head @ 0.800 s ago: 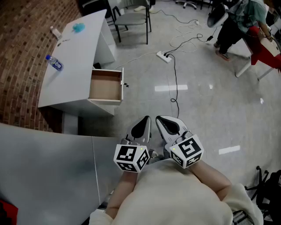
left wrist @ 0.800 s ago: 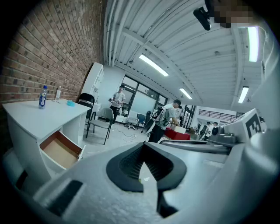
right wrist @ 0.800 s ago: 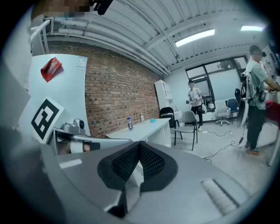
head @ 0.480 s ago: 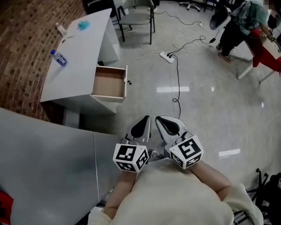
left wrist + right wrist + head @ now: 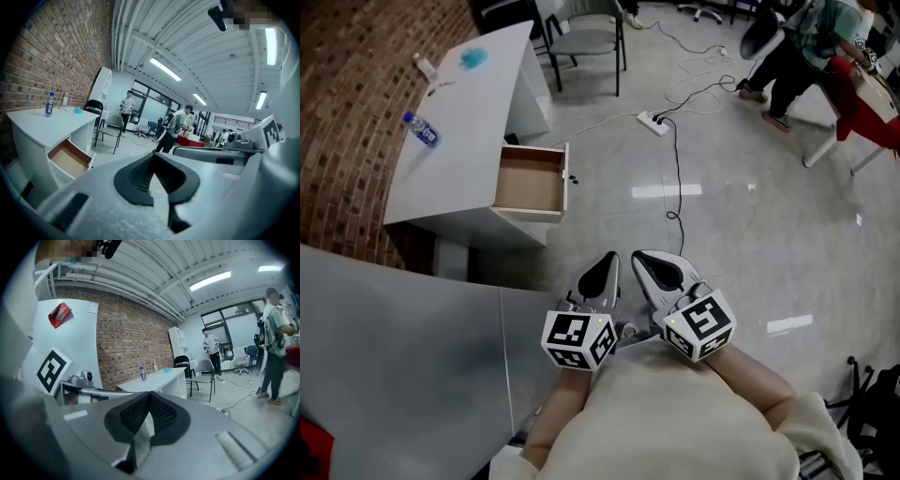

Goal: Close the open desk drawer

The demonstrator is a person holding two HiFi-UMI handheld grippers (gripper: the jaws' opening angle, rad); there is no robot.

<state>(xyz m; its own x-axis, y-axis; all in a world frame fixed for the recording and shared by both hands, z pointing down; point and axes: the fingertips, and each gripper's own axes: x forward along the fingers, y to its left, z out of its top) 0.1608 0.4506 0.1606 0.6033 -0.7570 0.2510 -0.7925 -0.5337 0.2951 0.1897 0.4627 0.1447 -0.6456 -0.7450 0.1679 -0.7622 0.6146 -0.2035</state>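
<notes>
The counter is white, its drawer tan inside. The wall is red-brown brick. The bottle wears a blue label.

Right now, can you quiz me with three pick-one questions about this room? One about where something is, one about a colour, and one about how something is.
1. Where is the water bottle?
A. inside the drawer
B. on top of the desk
C. under the desk

2. What colour is the inside of the drawer?
A. brown
B. green
C. black

3. How is the drawer?
A. pushed all the way in
B. taken off the desk
C. pulled out and open

Answers:
1 B, since the bottle lies on the white desk top near the brick wall.
2 A, since the head view looks down onto its brown bottom.
3 C, since it sticks out from the desk's side with its inside showing.
</notes>
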